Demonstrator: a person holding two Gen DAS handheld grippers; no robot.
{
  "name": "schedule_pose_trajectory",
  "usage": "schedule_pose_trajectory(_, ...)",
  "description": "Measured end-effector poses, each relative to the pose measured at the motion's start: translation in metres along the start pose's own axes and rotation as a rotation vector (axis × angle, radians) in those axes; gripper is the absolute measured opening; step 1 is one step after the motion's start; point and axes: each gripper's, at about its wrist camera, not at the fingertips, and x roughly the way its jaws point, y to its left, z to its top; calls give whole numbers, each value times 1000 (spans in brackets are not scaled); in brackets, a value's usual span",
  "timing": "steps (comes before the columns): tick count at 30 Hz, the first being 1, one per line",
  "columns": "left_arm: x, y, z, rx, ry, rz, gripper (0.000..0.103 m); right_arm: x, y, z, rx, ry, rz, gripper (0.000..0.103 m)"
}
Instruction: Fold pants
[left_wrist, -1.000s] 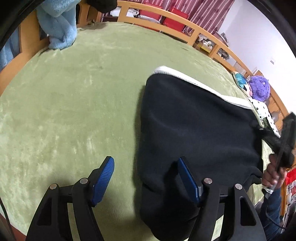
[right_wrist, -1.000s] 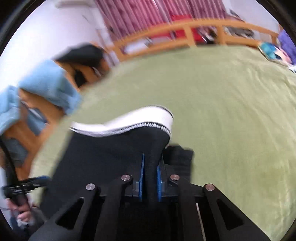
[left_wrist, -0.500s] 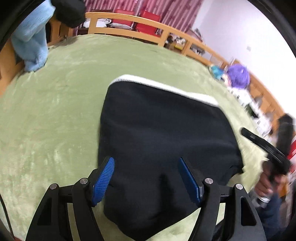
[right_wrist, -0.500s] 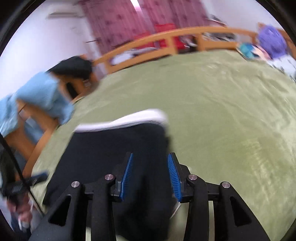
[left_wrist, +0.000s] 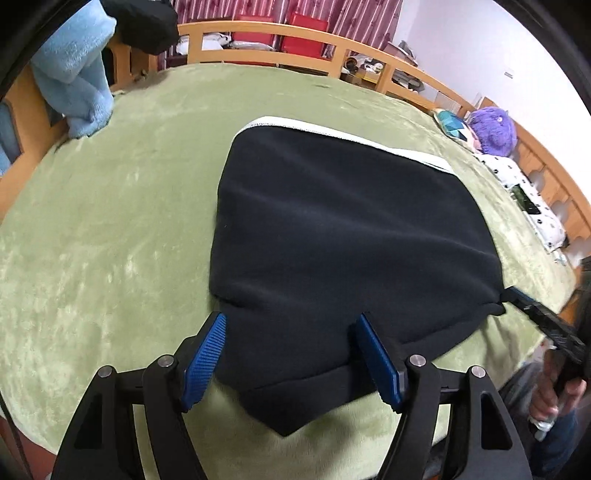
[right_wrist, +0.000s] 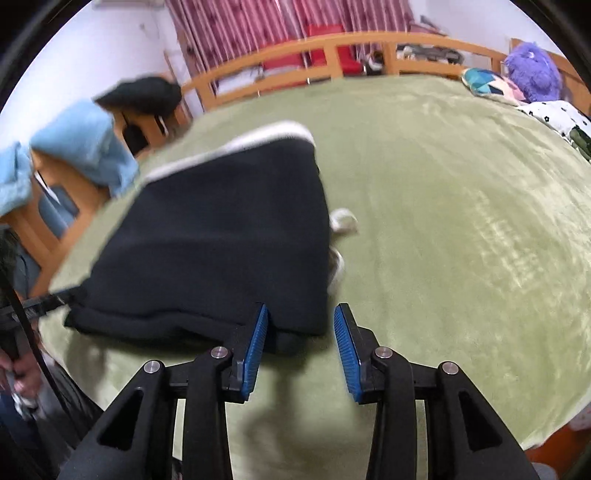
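Green bedding (left_wrist: 110, 229) is carrying the folded black pants (left_wrist: 343, 236), lying just ahead of both tools. Left tool (left_wrist: 291, 354) is hovering wide open, holding nothing. Right tool (right_wrist: 301, 345), partly open, is gripping nothing. Smoothing each fold flat would keep edges aligned.

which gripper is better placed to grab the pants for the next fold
Probably left. The left gripper stands open with the near end of the black pants lying between its fingers. The right gripper, also open, sits off the pants' corner, mostly over bare green blanket.
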Motion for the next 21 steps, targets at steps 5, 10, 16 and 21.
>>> schedule_pose_trajectory(5, 12, 2, -7, -13, 55, 46, 75, 26, 11, -4, -35, 71, -82, 47)
schedule_pose_trajectory(10, -15, 13, -5, -53, 15, 44, 72, 15, -6, -5, 91, 118, -49, 50)
schedule_pose_trajectory(16, -65, -7, 15, -51, -83, -28, 72, -40, 27, 15, 43, -7, -66, 50)
schedule_pose_trajectory(21, -112, -50, 35, 19, -174, -7, 73, -85, 59, 51, 12, -82, -82, 55)
